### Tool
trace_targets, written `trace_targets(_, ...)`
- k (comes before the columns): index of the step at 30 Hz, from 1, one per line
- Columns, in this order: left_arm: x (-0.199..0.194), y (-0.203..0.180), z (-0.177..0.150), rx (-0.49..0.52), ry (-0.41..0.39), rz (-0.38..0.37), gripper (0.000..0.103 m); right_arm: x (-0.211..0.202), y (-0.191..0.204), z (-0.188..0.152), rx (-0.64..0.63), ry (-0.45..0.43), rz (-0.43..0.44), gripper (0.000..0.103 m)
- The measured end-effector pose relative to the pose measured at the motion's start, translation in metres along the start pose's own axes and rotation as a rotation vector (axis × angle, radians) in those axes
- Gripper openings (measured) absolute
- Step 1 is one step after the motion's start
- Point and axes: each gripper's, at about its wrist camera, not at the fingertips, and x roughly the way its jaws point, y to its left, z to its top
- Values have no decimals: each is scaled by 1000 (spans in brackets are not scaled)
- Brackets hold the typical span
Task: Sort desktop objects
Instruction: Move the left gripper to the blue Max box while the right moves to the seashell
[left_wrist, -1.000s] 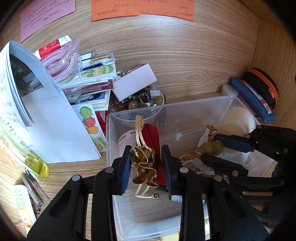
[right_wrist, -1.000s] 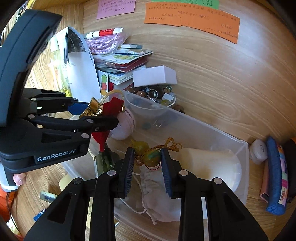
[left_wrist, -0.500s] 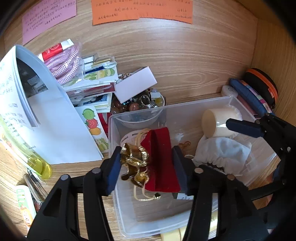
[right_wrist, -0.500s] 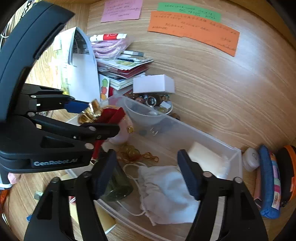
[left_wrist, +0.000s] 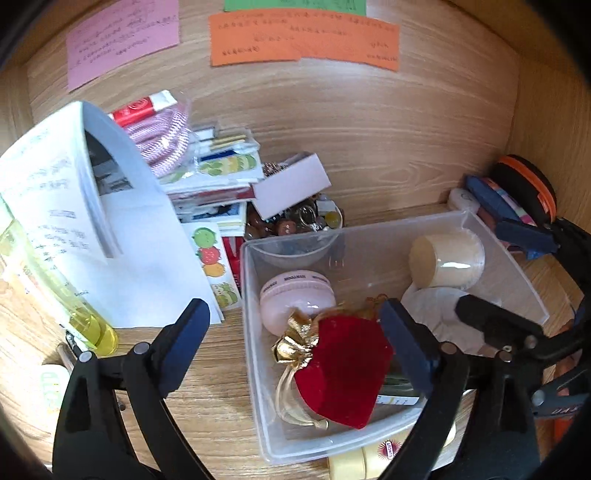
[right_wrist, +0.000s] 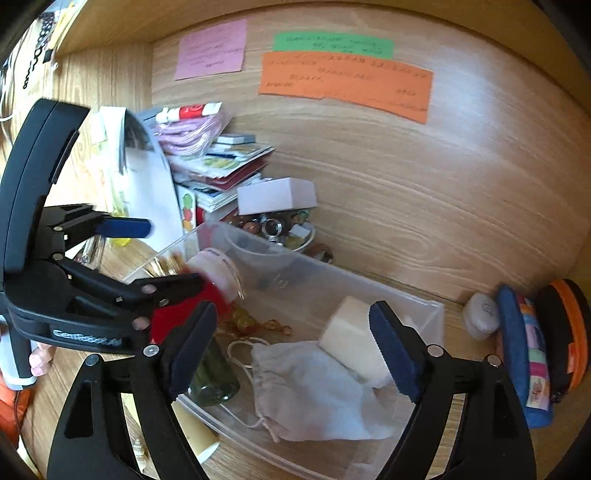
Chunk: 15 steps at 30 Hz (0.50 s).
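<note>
Lying loose in the clear bin (left_wrist: 369, 236) now, the red pouch (left_wrist: 343, 373) and amber charm (right_wrist: 255, 325) are released; left gripper (left_wrist: 295, 343) and right gripper (right_wrist: 291, 347) have both just opened wide.

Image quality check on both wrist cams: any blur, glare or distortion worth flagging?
Left wrist view: sharp overall, strong fisheye bend with dark corners, a small glare spot on the cream cup in the clear bin. Right wrist view: softer, with motion smear on the red pouch and the left tool; the text on the orange note is unreadable; same barrel distortion.
</note>
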Motion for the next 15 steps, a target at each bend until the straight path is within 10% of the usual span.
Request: trace_targets(15, -43, 12, -24, -80, 7, 8, 98, -56, 9, -14, 1, -41, -30, 96)
